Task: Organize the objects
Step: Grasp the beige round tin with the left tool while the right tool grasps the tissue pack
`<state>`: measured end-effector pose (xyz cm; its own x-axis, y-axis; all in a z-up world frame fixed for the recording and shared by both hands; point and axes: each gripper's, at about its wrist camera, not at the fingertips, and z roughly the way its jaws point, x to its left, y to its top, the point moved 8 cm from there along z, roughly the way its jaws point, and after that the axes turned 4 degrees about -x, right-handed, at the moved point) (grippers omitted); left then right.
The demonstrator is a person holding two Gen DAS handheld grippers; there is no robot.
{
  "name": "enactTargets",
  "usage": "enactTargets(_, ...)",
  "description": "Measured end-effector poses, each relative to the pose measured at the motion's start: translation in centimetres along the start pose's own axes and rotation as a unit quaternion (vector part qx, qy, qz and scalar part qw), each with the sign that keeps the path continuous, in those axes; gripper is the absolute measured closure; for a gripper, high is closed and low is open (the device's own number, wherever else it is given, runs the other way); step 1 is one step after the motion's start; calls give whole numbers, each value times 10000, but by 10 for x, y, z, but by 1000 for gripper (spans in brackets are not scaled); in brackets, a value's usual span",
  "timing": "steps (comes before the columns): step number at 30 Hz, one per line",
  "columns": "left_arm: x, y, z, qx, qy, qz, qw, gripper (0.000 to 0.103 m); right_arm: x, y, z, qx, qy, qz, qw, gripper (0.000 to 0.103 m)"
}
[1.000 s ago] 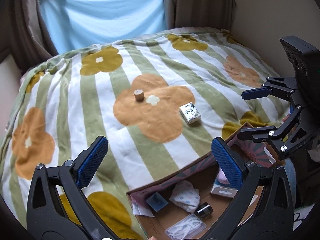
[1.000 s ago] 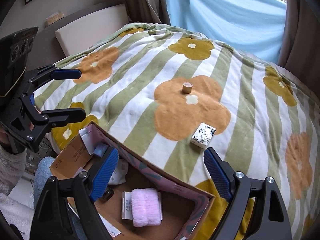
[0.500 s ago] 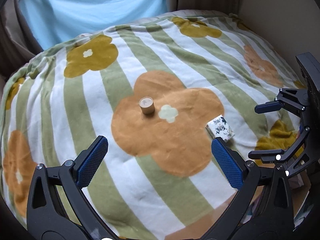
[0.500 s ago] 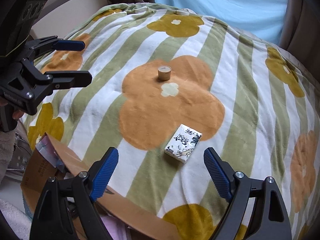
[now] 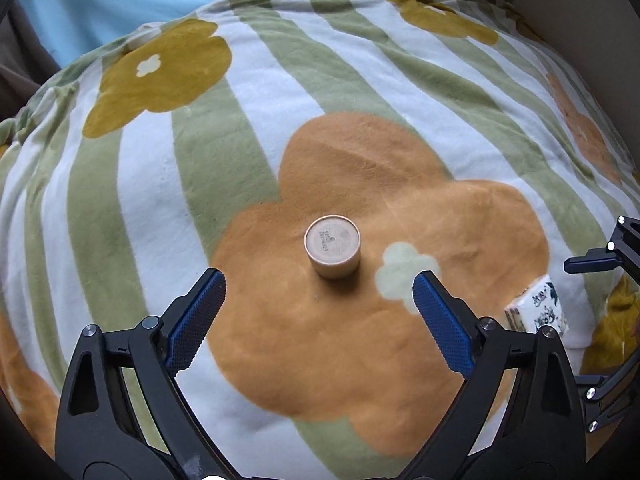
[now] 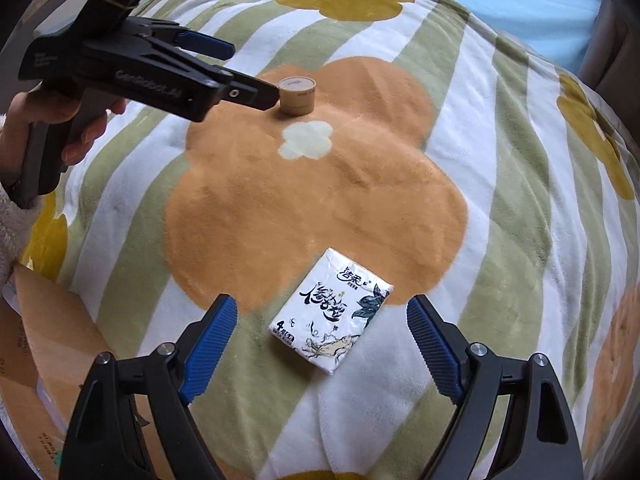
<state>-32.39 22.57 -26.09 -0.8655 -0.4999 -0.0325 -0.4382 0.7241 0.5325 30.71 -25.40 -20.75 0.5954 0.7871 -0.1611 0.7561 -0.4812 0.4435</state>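
I saw the cardboard box (image 6: 36, 344) only as a flap at the left edge, contents hidden. My left gripper (image 5: 318, 304) was closing, jaws still wide, the small cardboard tube (image 5: 333, 246) upright just ahead, untouched. My right gripper (image 6: 322, 330) stood apart, straddling the tissue pack (image 6: 332, 326) lying flat on the flowered blanket (image 6: 500, 200).

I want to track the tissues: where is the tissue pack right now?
In the right wrist view, the tissue pack lies flat on the blanket, ahead of the open right gripper, nearer the camera than the round tan container.
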Motion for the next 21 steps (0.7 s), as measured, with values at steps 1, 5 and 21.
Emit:
enactTargets(1, 0, 1, 6, 15, -34, 30, 10000, 13, 0, 0, 4, 21, -10, -25, 10000, 19)
enactTargets(5, 2, 3, 28, 104, -120, 79, 9998, 30, -1, 1, 17, 119, 26, -31, 9999, 28)
enactTargets(21, -3, 8, 51, 88, -400, 144, 9991, 73, -8, 2, 32, 81, -252, -74, 9996, 42)
